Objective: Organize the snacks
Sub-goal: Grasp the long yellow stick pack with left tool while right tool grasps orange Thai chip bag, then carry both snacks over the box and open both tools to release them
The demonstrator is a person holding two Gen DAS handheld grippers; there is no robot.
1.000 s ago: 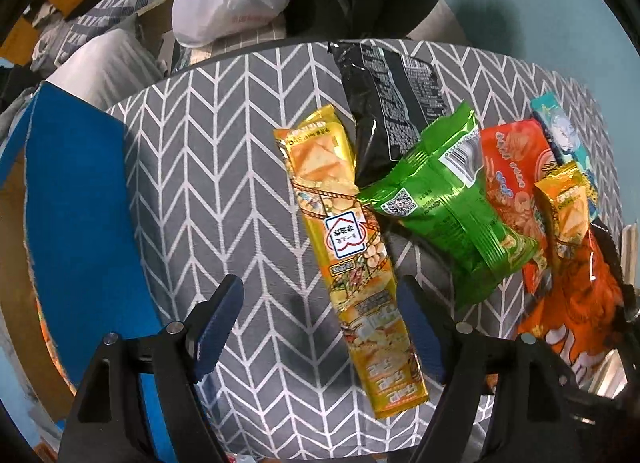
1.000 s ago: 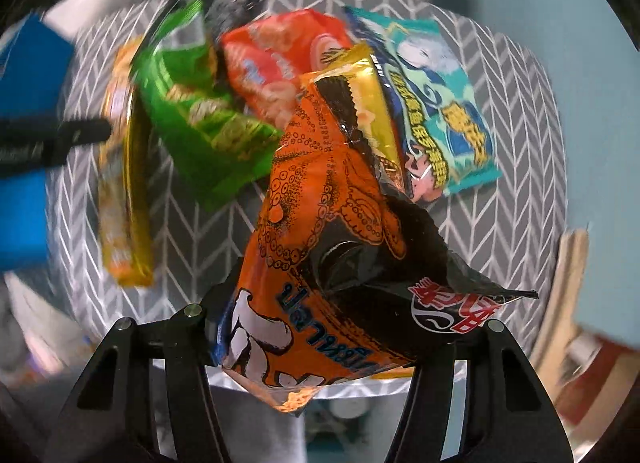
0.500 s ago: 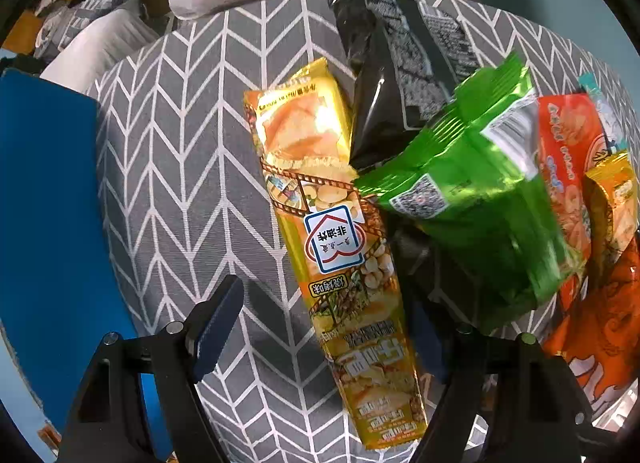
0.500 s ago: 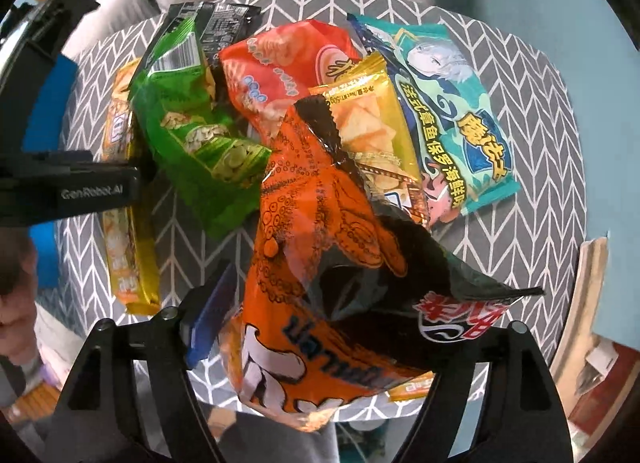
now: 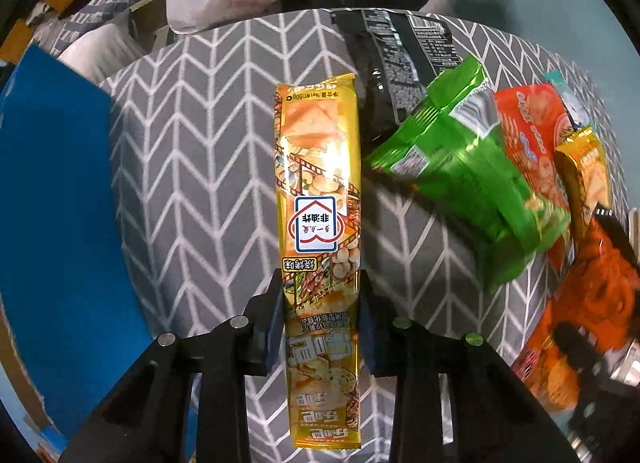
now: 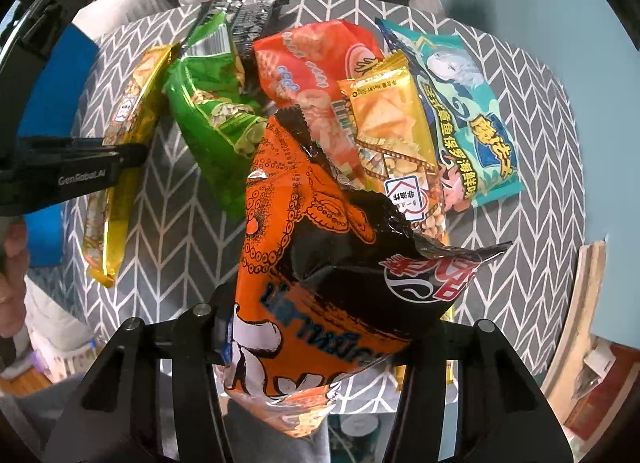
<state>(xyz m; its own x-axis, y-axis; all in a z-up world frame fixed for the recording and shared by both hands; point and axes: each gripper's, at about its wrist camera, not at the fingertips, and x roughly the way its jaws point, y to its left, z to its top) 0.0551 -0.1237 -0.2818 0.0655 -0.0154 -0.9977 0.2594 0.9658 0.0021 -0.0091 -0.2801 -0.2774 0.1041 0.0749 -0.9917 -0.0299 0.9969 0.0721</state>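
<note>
While both your claws are loaded, the sorting itself looks barely begun. Your left claw (image 5: 321,317) is pinching the long yellow cracker pack (image 5: 319,199) near its lower end, its blue pads pressed on either edge, and the pack points straight ahead over the chevron-patterned table (image 5: 192,167). Your right claw (image 6: 316,337) is pinching the orange-and-black octopus snack bag (image 6: 320,263), which stands up crumpled between its fingers.

What is left, by my reading, is nearly everything. The green bag (image 6: 212,119), the red-orange bag (image 6: 308,71), a second, shorter yellow cracker pack (image 6: 392,139) and the teal cartoon-print bag (image 6: 460,103) lie overlapping in a loose fan across the table, with a black bag (image 5: 396,63) at the far edge under the green one. No tidy row or container for them shows, so you have yet to set any in a clear order.

From the left wrist you get the blue board (image 5: 52,199) along the table's left side and the black bag's printed back. The teal bag is only a sliver there. From the right wrist you see the teal bag whole, the second yellow pack lying on the red-orange one, and your left claw from the side, clamped on its pack.
</note>
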